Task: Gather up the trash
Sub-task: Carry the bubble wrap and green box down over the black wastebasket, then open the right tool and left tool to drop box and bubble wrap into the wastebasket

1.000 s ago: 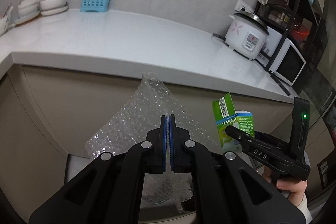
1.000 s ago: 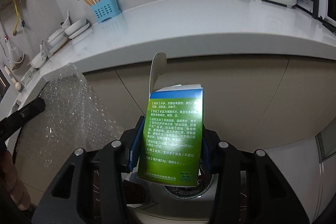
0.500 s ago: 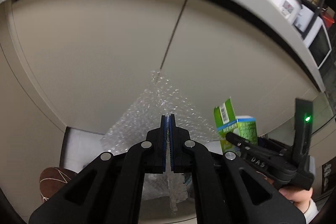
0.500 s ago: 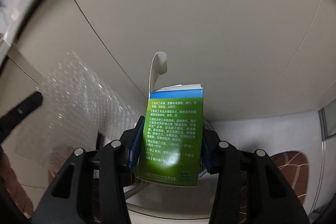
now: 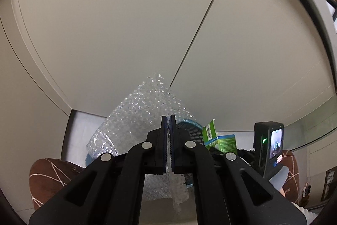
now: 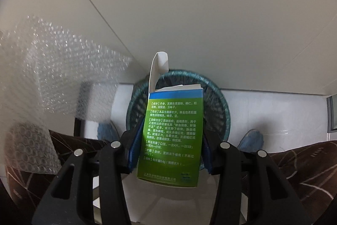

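A: What does the left gripper (image 5: 168, 119) hold?

B: Its blue-padded fingers (image 5: 163, 130) are pressed together on a sheet of bubble wrap (image 5: 139, 117). The sheet fans upward toward twelve o'clock in front of the beige cabinet doors (image 5: 118, 31), and a strip of it hangs below the fingers.

A: And further right in that view?

B: A blue mesh waste basket (image 5: 190, 127) peeks out just behind the wrap at about one o'clock. Beside it, toward three o'clock, is the green medicine box (image 5: 226, 141).

A: What about the right wrist view?

B: The bubble wrap (image 6: 48, 73) fills the nine o'clock side. In the middle the right gripper (image 6: 168, 140) pinches the green medicine box (image 6: 172, 136) by its two narrow sides, upright, top flap open. The box hangs directly over the round mouth of the waste basket (image 6: 219, 98), which stands on the white floor (image 6: 273, 115) against the cabinet. Blue shoes (image 6: 251, 137) show either side of the basket, at eight and four o'clock.
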Motion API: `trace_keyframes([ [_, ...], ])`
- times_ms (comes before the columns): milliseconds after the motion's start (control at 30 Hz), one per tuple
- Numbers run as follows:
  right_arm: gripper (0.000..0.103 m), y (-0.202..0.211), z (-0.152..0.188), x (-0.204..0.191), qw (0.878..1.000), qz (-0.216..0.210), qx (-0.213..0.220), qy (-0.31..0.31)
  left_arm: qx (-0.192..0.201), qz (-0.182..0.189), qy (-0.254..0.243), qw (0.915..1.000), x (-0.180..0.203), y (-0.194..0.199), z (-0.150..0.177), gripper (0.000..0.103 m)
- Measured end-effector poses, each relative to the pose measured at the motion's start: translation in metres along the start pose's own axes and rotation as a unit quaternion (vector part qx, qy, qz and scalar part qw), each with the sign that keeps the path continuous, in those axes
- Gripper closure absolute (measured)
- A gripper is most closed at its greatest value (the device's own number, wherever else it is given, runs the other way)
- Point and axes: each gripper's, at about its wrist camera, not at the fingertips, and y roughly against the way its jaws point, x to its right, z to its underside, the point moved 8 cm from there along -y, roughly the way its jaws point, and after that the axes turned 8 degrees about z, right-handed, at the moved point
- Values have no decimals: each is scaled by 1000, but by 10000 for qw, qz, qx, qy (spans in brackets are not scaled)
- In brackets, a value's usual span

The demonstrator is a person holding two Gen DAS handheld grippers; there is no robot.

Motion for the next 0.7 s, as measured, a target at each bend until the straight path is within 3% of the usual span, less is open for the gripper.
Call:
trace_keyframes([
  [167,56,-20,2,1,9998,-56,-187,-21,-182,-3,106,9998,-2,-22,5,102],
  [267,46,-21,0,8,9995,-101,-265,-106,-331,46,104,9994,0,-32,10,102],
  [400,30,10,-8,31,9996,19,218,-179,-461,231,65,9986,11,-43,16,102],
  [600,29,31,-14,63,9987,4,369,-346,-743,454,-101,9961,38,-66,32,102],
  [700,29,29,-16,79,9986,190,413,-261,-909,604,-117,9940,48,-89,41,102],
])
